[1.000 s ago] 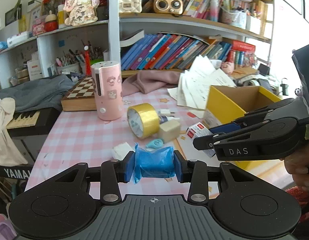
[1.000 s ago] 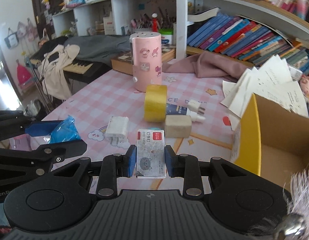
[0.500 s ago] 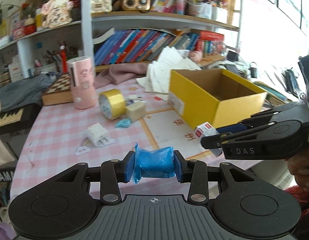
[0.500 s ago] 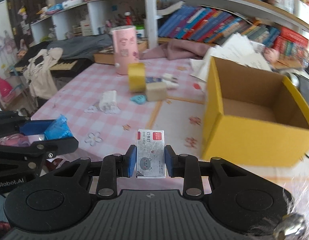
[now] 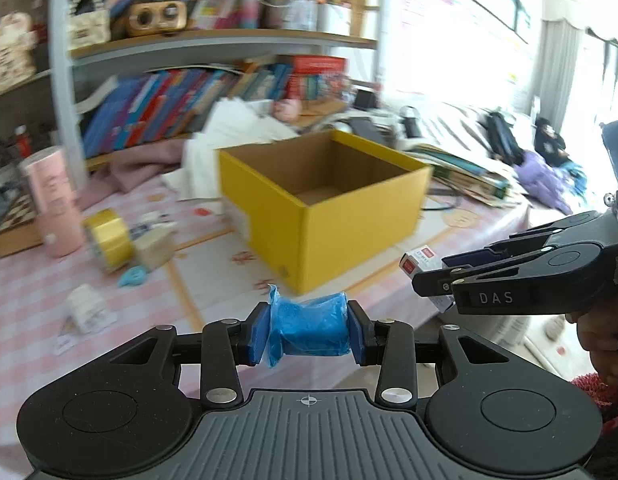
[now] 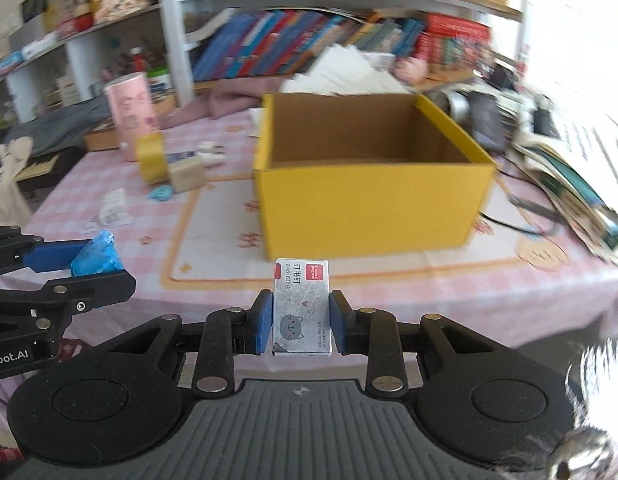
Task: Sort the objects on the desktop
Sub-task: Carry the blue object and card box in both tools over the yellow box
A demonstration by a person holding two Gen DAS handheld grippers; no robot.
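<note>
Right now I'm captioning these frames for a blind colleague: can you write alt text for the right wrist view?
The right hand-held gripper grips a small staple box in front of an open yellow cardboard box on a pink checked tablecloth. At the left edge, the left hand-held gripper holds a blue plastic-wrapped bundle; blurred bookshelves fill the background.

Blue crinkled wrapped packet [image 5: 307, 328] clamped at 6 o'clock. Grey staple box [image 6: 301, 307], red label, cat print, pinched flat, 6 o'clock. Yellow cardboard box [image 6: 369, 204] open, upright on the pink checked cloth, 12 o'clock.
</note>
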